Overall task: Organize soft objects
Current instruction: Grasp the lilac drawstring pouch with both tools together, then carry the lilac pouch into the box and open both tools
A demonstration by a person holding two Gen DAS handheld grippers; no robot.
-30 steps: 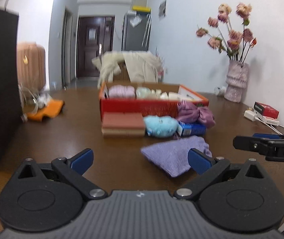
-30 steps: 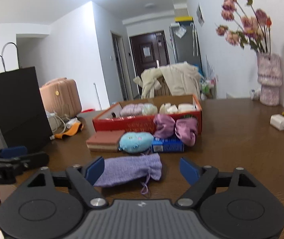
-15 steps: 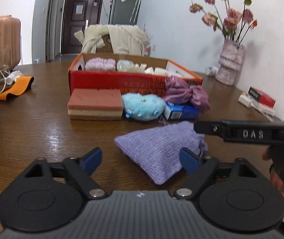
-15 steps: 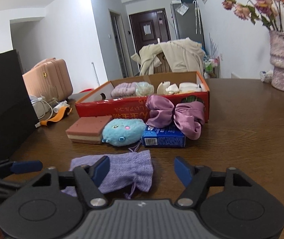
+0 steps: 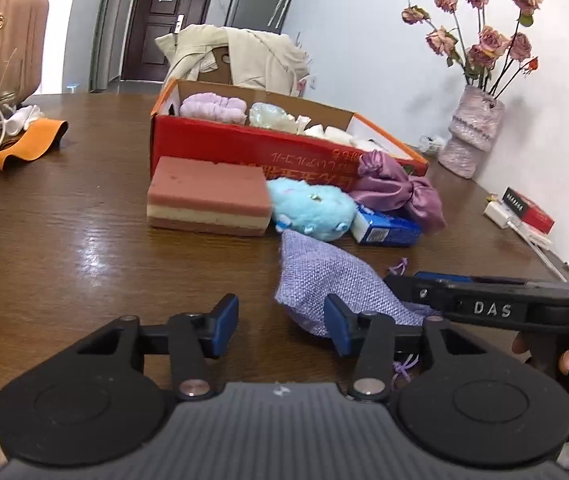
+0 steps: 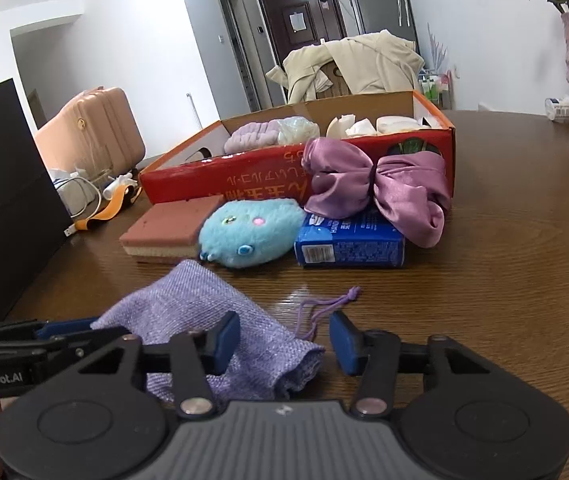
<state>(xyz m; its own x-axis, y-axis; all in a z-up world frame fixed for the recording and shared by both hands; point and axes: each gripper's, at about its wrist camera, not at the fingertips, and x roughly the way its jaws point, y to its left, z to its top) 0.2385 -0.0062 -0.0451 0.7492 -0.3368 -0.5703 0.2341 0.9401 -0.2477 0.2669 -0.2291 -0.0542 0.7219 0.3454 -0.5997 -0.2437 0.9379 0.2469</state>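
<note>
Two tongs close in on the lilac drawstring pouch (image 5: pixel 326 276) from either side. My left gripper (image 5: pixel 282 322) is narrowing its jaws; the pouch's near corner sits against the inner face of its right finger (image 5: pixel 338 326), the left one clear of it. My right gripper (image 6: pixel 284 342) is closing too, with the pouch's open mouth between its fingers, cloth bunched by the left finger (image 6: pixel 224 340), not yet pinched. Beyond both tongs lie a pink sponge (image 5: pixel 208 196), blue plush (image 6: pixel 250 232), satin bow (image 6: pixel 376 188) and red box (image 6: pixel 284 172).
</note>
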